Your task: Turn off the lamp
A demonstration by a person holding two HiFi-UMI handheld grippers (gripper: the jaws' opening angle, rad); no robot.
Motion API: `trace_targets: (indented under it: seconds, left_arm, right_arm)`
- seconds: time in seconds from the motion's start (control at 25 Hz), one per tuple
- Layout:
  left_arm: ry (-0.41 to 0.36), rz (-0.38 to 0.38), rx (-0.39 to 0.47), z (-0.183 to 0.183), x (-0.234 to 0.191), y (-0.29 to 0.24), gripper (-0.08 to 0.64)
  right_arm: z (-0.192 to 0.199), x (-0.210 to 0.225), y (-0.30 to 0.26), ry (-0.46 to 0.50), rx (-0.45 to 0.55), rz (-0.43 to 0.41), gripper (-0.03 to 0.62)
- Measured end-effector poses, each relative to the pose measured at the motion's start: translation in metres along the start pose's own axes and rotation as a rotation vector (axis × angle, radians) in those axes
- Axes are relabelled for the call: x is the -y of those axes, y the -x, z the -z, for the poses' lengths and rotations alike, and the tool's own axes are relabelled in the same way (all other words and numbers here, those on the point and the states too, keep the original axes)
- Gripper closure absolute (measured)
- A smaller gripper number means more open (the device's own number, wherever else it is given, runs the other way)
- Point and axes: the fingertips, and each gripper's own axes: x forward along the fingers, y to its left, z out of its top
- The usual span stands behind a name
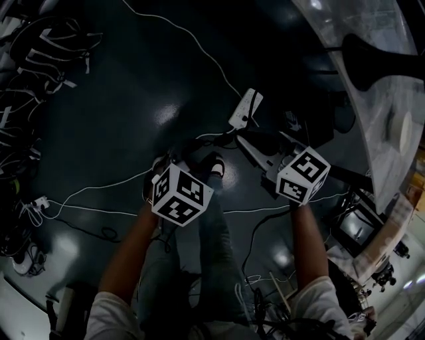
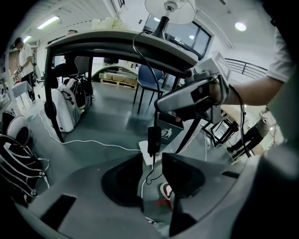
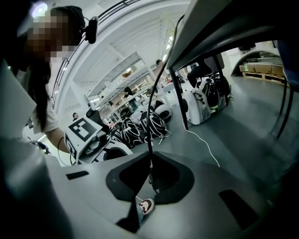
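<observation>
Since the left gripper (image 2: 152, 159) stands with its jaws wide apart and nothing in them, the black inline switch (image 2: 153, 139) hanging just past its tips is free to swing. A squeeze from here could, I judge, miss the button or knock the housing aside. The right gripper (image 3: 150, 161) is pinched on the thin cord (image 3: 150, 112) just above that switch. A hard tug there might let the cord slip through the pads, or drag the lamp (image 2: 170, 9), which stands on the table (image 2: 117, 39) overhead, toward the edge. The floor (image 1: 133, 99) is dark and glossy, crossed by loose white and black cables, with a white power strip (image 1: 246, 108) lying near the person's feet. Around it is a large, brightly lit hall, with black-and-white bags (image 2: 65, 105) by the table leg and a blue chair (image 2: 149, 77) behind.
</observation>
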Motion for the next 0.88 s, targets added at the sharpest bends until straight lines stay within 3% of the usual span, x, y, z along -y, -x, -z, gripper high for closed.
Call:
trace_targets:
  seconds: [0.16,0.24,0.44,0.64,0.88]
  left_arm:
    - [-0.001,-0.015,-0.002,0.003,0.0,-0.002,0.433]
    - [0.018,-0.043,0.001,0.005,-0.005,-0.003,0.49]
    - [0.097,-0.106,0.007,0.013,-0.02,-0.005,0.546]
    - [0.19,-0.119,0.031,0.017,-0.028,-0.004,0.549]
    - [0.204,-0.121,0.044,0.014,-0.028,-0.002,0.549]
  right_arm:
    - [0.002,0.022,-0.006,-0.082,0.056,0.078,0.578]
    - [0.007,0.032,-0.012,-0.104,0.067,0.117,0.578]
    - [0.013,0.06,-0.024,-0.174,0.102,0.215,0.578]
    - [0.003,0.083,-0.034,-0.181,0.121,0.296,0.578]
    - [0.0,0.091,-0.032,-0.184,0.111,0.333,0.559]
